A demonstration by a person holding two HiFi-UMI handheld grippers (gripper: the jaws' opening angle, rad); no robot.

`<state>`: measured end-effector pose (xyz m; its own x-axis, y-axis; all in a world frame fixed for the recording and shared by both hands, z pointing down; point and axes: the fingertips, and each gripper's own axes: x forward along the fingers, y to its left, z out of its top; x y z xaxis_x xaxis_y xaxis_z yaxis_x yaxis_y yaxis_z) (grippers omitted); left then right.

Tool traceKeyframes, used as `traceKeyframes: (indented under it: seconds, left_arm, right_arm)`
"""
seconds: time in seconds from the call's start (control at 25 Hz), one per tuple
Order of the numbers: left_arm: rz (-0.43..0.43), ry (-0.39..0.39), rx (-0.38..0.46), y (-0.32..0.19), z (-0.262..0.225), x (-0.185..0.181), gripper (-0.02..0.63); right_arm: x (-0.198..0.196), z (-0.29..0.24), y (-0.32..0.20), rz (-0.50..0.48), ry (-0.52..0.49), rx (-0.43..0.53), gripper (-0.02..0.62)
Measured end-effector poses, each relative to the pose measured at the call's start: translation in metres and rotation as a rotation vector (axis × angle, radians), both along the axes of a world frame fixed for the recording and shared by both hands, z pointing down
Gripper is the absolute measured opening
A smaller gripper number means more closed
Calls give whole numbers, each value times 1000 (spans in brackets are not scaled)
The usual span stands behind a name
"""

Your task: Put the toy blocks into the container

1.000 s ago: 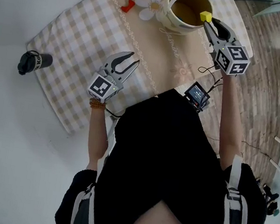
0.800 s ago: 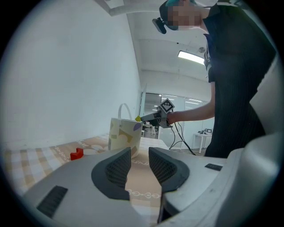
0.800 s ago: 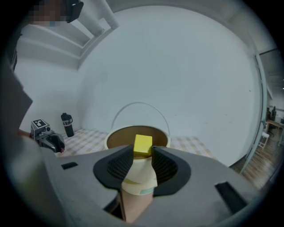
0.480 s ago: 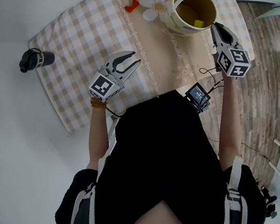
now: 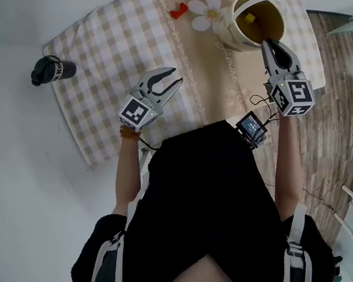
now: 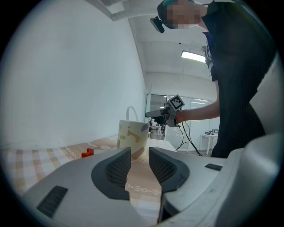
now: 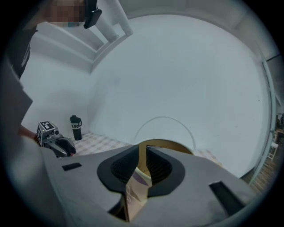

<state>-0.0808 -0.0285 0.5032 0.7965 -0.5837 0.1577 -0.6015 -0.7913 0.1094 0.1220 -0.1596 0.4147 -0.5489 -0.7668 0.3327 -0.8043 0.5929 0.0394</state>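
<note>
A checked tablecloth (image 5: 106,41) lies slantwise on the white table (image 5: 2,163), and the container (image 5: 239,36), a cream cup-shaped pail with a thin wire handle (image 7: 163,119) arching over its mouth, stands at the cloth's far end. The yellow block (image 5: 249,18) lies inside it against the far wall. A red block (image 5: 178,12) sits on the cloth to the left of the container, with a white daisy shape (image 5: 207,13) between the two; whether that daisy is printed on the cloth or is a separate mat is hard to tell. A black bottle (image 5: 52,70) stands on the bare table just off the cloth's left corner, well apart from everything else. A small screened device (image 5: 252,125) hangs at the person's waist with cables running up to the right hand. The right gripper (image 5: 268,46) is held at the container's near rim with its jaws drawn almost together, only a narrow slit between the pads and nothing in it; they have just been closing. The left gripper (image 5: 167,78) hovers over the middle of the cloth with its jaws moderately apart and empty, pointing toward the container and the red block. A second ago the right gripper held the yellow block over the rim; now the block is in the container and the gripper has drawn back toward the person, while the left gripper and the red block sit where they were.
</note>
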Motion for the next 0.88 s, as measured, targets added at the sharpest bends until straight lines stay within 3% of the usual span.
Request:
traceKeyframes:
  seconds: [0.16,0.24,0.44,0.64,0.72,0.88]
  left_arm:
    - [-124,-19,18,-3,-1,-21,113]
    - [-214,-45,15,-4,5,-38,80]
    - [-410,-79,-1,7,23,-87,28]
    - [-554,-97,-30,21,36,-129,-3]
    - [-578,-94,-32,24,37,-140,-3]
    - [-588,-79,-31,25,38,-151,-3]
  right_arm:
    - [-72,-19,17,-126,-21,60,58]
    - [-112,-21,23,-202,-22,76,74]
    - [-194,21,20,-352,92,60,153]
    - [-230,82,-19,-348,177,-11,217]
    - [-236,104,-37,-326,217,-35,219]
    - [-235,147,-73,-260,301,-88,282]
